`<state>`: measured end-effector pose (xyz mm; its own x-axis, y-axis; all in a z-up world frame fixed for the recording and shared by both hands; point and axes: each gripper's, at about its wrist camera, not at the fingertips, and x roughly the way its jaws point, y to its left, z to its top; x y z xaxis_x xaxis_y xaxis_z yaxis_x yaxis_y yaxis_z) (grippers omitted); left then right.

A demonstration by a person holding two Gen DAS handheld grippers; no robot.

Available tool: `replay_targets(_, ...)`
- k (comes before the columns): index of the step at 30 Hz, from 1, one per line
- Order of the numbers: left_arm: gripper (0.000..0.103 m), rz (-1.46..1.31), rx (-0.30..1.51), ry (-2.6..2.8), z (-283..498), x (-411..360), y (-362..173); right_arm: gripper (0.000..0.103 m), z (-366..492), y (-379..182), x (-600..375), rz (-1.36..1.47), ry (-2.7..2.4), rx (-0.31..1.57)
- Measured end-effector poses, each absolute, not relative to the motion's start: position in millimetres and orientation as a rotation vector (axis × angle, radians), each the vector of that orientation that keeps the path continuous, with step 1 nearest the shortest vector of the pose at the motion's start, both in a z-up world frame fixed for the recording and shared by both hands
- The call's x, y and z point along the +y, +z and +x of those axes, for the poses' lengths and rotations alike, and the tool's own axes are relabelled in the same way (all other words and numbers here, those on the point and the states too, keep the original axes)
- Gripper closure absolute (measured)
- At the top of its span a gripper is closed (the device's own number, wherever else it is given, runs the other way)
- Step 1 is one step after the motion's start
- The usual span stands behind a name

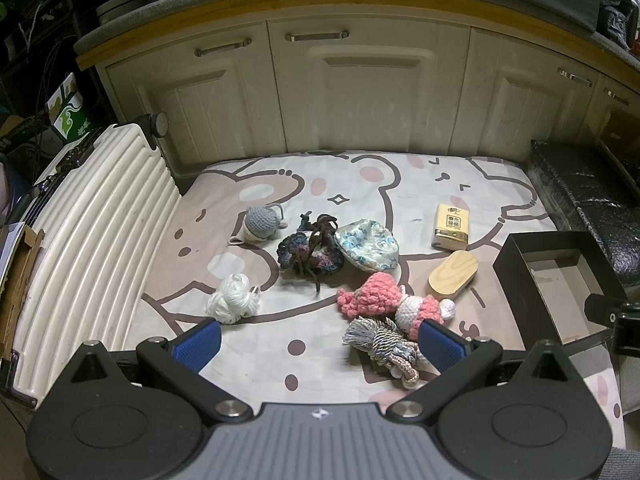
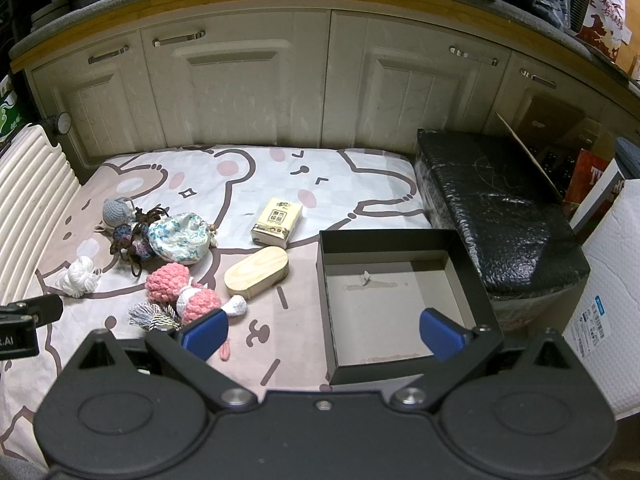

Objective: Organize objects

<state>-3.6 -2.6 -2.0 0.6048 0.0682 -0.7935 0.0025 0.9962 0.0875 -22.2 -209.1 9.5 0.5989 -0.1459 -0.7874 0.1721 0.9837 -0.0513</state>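
both tools spread wide, holding nothing; left gripper (image 1: 318,342) should drop squarely over the tassel bundle (image 1: 380,342) just ahead; black box (image 2: 404,300) waits beneath right gripper (image 2: 322,332).

Sheet (image 1: 248,364): white and beige, brown-outlined cartoon bears, pink spots.
Box (image 2: 468,268): black walls, grey-brown floor.
Pouch (image 1: 370,250): pale, blue floral print.
Tissue pack (image 1: 450,228): yellow, dark print.
Wooden case (image 1: 454,276): light wood grain.
Crochet doll (image 1: 372,294): pink and white.
Yarn ball (image 1: 232,302): white.
Crochet ball (image 1: 262,222): grey-blue.
Tassel (image 1: 378,338): grey and beige.
Pads (image 1: 198,346): blue.
Cabinets (image 1: 360,92): cream.
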Motion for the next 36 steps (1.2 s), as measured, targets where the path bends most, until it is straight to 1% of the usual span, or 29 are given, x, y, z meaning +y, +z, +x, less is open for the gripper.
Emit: replay_targets(36, 0.000, 0.083, 0.929, 0.027, -4.1, -3.6, -5.4, 0.000, -22.4, 10.0, -209.1, 0.031, -0.185, 0.913)
